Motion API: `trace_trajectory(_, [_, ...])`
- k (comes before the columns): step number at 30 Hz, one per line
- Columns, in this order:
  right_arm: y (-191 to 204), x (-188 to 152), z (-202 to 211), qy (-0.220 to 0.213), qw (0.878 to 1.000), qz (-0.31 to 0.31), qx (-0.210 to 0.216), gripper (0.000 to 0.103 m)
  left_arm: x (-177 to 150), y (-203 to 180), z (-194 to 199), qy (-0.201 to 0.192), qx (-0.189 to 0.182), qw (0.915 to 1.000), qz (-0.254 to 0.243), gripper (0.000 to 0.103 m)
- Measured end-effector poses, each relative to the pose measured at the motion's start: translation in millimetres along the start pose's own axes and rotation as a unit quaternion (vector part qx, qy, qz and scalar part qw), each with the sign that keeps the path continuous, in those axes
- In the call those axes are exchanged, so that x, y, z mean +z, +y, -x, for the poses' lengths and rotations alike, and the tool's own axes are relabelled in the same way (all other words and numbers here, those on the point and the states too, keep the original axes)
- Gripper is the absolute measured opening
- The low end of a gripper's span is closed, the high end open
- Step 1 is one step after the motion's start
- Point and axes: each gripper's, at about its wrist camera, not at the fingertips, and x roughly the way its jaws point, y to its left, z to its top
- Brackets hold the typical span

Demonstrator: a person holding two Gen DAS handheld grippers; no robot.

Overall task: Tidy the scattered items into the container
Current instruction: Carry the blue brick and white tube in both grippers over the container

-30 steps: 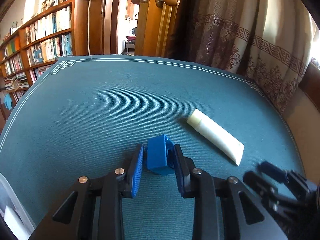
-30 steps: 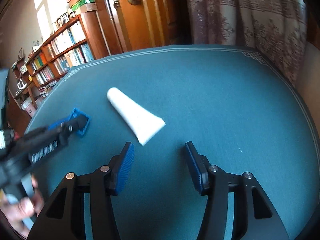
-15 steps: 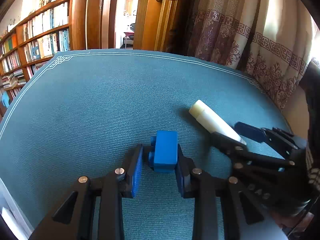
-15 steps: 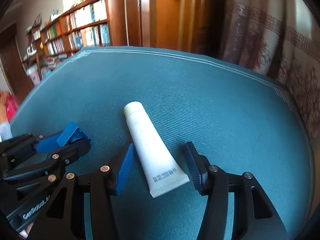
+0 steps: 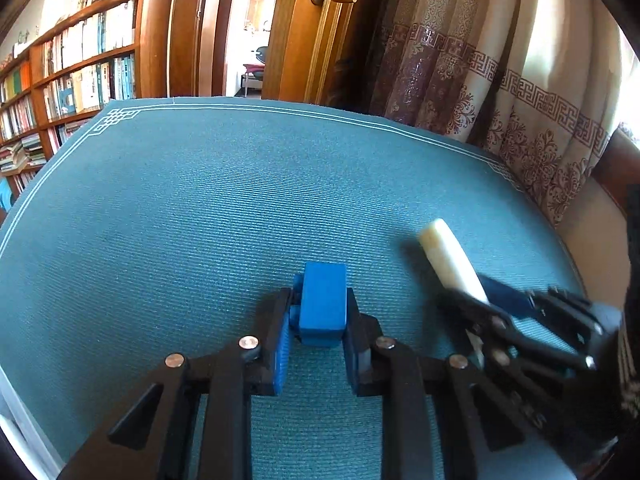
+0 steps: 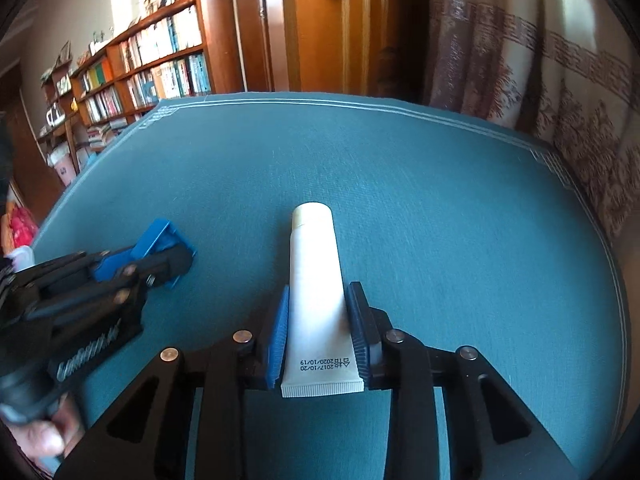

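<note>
The left gripper (image 5: 318, 312) pinches a small blue plastic block (image 5: 322, 304); the right gripper (image 6: 320, 328) clamps a white plastic tube (image 6: 316, 280) over the teal-covered bench (image 6: 440, 200).

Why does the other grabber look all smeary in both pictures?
Left wrist view: the right gripper and white tube are smeared by motion blur. Right wrist view: the left gripper blurs too, while the tube's printed date stays sharp.

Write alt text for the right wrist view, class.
The right gripper is closed on a white tube lying on a teal tablecloth. To its left, the left gripper holds a blue block; bookshelves and a wooden door stand behind.
</note>
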Motion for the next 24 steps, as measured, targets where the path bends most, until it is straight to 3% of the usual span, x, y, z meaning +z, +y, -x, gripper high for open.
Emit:
trace_trajectory(14, [-7,-44,76,-0.030,0.995,-0.090,0.037,0.031,9,-19,22,-0.028,-0.026,0.9993,-0.004,0.025])
trace_trajectory(24, [16,-61,121,-0.049,0.993,-0.093,0.048,0.031,21,-35,56,-0.079,-0.018,0.9964,-0.026,0.025])
